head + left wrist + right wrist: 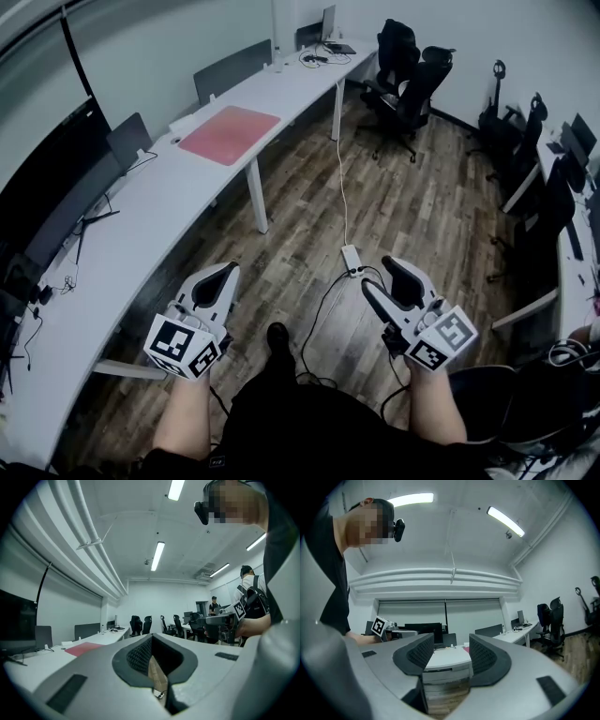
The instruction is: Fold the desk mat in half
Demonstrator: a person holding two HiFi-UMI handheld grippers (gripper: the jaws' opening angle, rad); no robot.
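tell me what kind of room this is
Most likely an open-plan office. A long white desk curves along the wall and carries monitors and a pink desk mat. Black office chairs stand on the wood-look floor.

Red desk mat, white desk, brown wood-grain floor.

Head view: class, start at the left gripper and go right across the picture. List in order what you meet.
left gripper → black shoe → power strip → right gripper
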